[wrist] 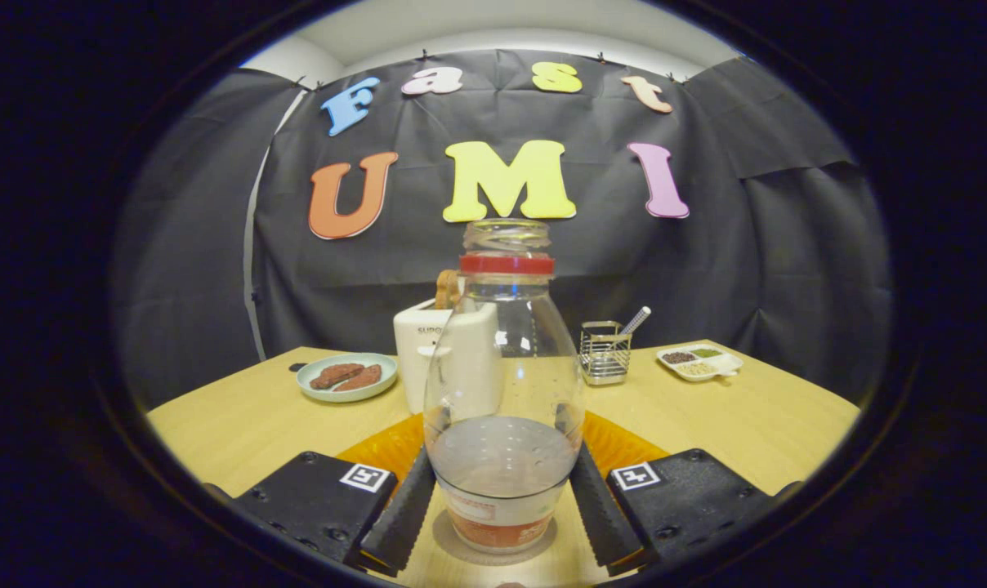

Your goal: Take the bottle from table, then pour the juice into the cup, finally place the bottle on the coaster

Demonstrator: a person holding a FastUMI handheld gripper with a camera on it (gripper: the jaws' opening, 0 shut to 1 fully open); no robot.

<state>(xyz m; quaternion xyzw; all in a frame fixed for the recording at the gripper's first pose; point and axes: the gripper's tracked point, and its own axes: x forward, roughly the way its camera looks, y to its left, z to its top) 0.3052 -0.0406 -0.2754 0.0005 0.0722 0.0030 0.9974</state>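
A clear bottle with a red neck ring and no cap stands upright between my fingers. A little pale liquid sits in its lower part, above a red and white label. My gripper is shut on the bottle, with one finger against its left side and the other against its right. The bottle's base rests on a round grey coaster on the wooden table. An orange flat thing lies just behind the bottle; what it is I cannot tell.
Behind the bottle stands a white toaster with bread in it. To its left is a teal plate with brown food. On the right are a wire holder with a utensil and a white divided dish.
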